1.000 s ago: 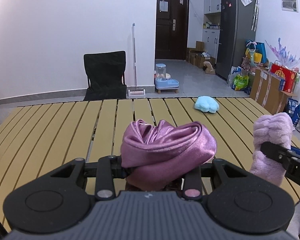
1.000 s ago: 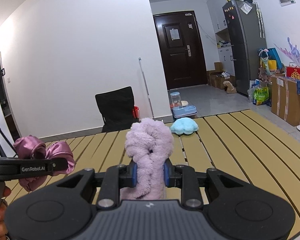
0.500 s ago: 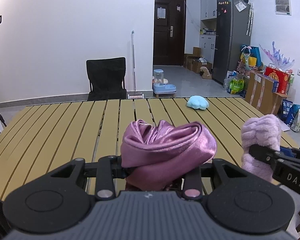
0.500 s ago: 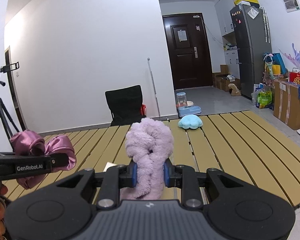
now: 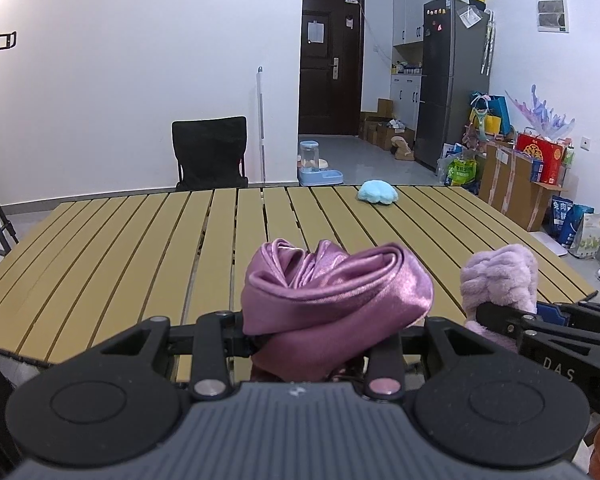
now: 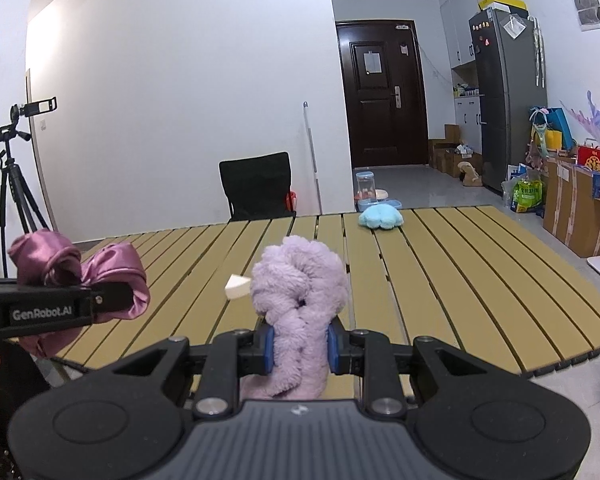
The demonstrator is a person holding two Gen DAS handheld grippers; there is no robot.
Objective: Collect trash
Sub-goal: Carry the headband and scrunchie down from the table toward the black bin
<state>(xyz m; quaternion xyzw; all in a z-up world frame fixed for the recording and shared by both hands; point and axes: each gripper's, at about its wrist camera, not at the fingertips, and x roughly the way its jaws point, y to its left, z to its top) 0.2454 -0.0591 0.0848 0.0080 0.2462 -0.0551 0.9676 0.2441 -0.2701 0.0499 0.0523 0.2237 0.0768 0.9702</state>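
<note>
My left gripper [image 5: 320, 340] is shut on a shiny purple satin scrunchie [image 5: 332, 300], held above the near edge of the slatted table [image 5: 140, 248]. It also shows at the left of the right wrist view [image 6: 80, 272]. My right gripper [image 6: 300, 346] is shut on a fluffy lilac scrunchie [image 6: 300, 288], which also shows at the right of the left wrist view [image 5: 500, 280]. A light blue fluffy piece [image 5: 378, 193] lies at the table's far side [image 6: 381, 217]. A small white wedge [image 6: 236, 287] lies on the table beside the lilac scrunchie.
A black chair [image 5: 210, 152] stands behind the table. A mop [image 5: 262, 124], a pet water feeder [image 5: 318, 168], a dark door [image 6: 382, 92] and a fridge [image 5: 452, 80] lie beyond. Boxes and bags [image 5: 520, 176] crowd the right. A tripod [image 6: 16, 184] stands left.
Both grippers have drawn back and risen with their scrunchies still held. More of the table now shows, and the white wedge has come into view.
</note>
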